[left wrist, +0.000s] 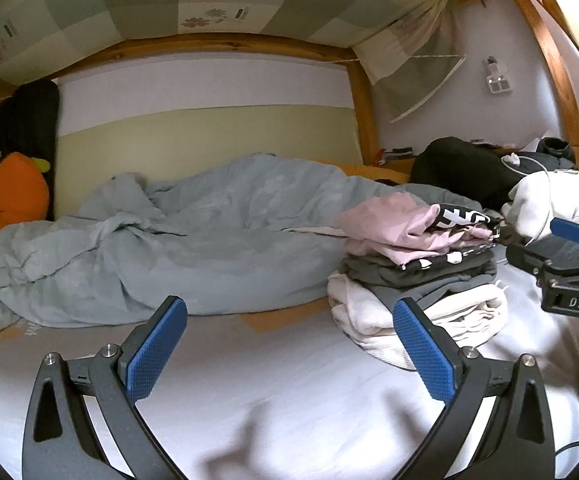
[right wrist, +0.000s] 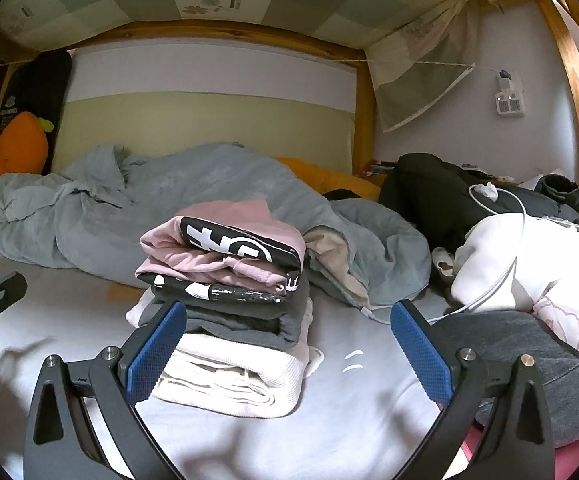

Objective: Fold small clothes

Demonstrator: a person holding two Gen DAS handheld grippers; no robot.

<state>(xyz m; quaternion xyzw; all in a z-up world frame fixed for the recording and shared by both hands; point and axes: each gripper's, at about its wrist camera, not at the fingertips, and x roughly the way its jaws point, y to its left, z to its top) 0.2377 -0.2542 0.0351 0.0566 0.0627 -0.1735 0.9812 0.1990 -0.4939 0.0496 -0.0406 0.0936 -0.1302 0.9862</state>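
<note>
A stack of folded clothes (right wrist: 229, 304) sits on the white bed sheet (right wrist: 337, 408): a white knit piece at the bottom, grey pieces above, a black printed one and a pink one on top. It also shows in the left wrist view (left wrist: 417, 276) at the right. My left gripper (left wrist: 289, 344) is open and empty, above bare sheet to the left of the stack. My right gripper (right wrist: 289, 344) is open and empty, just in front of the stack. The right gripper also shows at the right edge of the left wrist view (left wrist: 569, 264).
A crumpled grey-blue duvet (left wrist: 161, 240) lies behind the stack. An orange carrot plush (right wrist: 13, 148) leans at the far left. A white garment (right wrist: 529, 264), a white cable (right wrist: 501, 280), dark clothes (right wrist: 441, 196) and a grey garment (right wrist: 529, 360) lie to the right. Wooden bed frame (right wrist: 365, 120) behind.
</note>
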